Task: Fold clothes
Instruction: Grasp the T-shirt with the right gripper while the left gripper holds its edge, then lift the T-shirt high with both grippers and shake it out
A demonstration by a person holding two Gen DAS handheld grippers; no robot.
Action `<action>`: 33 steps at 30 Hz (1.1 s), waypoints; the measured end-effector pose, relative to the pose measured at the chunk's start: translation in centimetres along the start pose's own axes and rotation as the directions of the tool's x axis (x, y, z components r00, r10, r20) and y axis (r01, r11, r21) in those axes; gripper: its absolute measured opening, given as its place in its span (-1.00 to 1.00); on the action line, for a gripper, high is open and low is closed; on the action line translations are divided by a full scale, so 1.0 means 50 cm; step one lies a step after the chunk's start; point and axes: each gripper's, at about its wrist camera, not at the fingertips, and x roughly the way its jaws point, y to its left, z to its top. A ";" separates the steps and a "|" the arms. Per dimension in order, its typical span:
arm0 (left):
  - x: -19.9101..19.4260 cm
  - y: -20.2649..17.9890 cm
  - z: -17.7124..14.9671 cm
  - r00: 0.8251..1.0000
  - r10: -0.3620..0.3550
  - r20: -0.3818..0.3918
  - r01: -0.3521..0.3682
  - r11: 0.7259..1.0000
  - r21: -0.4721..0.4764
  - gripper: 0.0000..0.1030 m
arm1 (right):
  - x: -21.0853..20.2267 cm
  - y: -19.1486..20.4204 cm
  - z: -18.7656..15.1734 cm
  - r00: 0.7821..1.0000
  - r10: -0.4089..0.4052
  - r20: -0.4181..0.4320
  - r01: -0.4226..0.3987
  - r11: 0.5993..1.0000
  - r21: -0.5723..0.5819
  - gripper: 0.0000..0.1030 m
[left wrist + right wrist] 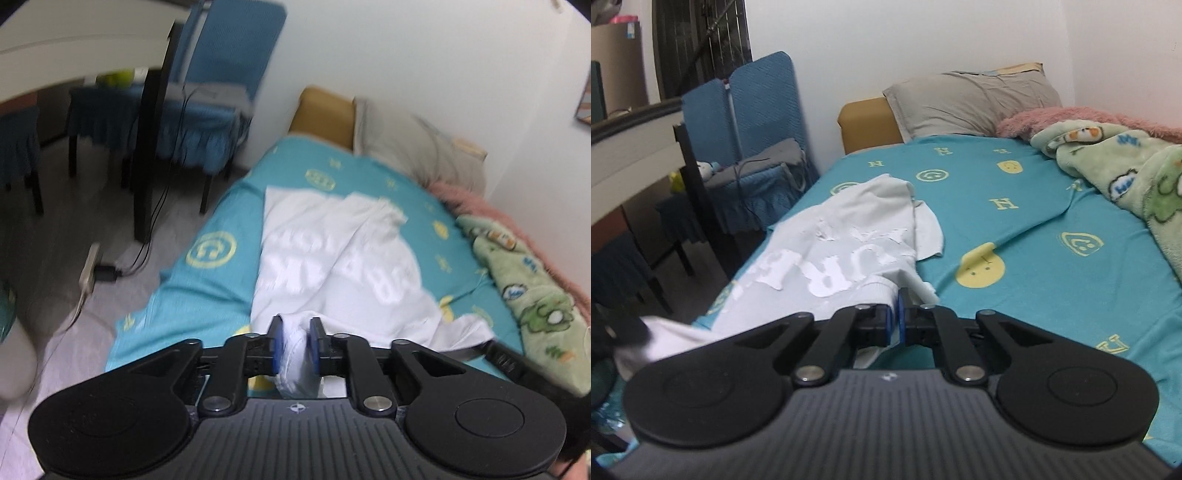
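I have the white shirt (pixel 332 251) lying on the bed (pixel 221 206), on the teal sheet with yellow smiley faces, close to the side of the bed by the floor. My left gripper (pixel 298 341) has its blue pads squeezed on a thick bunch of the shirt's edge, so it is closed on cloth but not all the way shut. My right gripper (pixel 897 315) is pinched almost flat on a thin bit of the shirt's edge, near the ribbed band. Here is what I think could go wrong. The left one holds a fat lump, so it may have grabbed more than one layer, and then the fold would come out lumpy. The right one holds only a thin bit, so if I pull hard or fast, I think the cloth could slip out. The shirt is still crumpled, with big white letters bent and a flap sticking out on one side, so lifting it now might drag in more wrinkles. Part of it hangs toward the floor, so it might slide off the bed. The green blanket (pixel 1126 177) is well apart from the shirt, but a wide swing of my right gripper could catch it.
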 end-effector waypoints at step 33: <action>0.051 -0.175 -0.120 0.821 0.431 0.375 -0.569 0.681 0.462 0.57 | -0.022 -0.083 0.005 0.998 -0.049 0.042 0.033 0.945 0.326 -0.88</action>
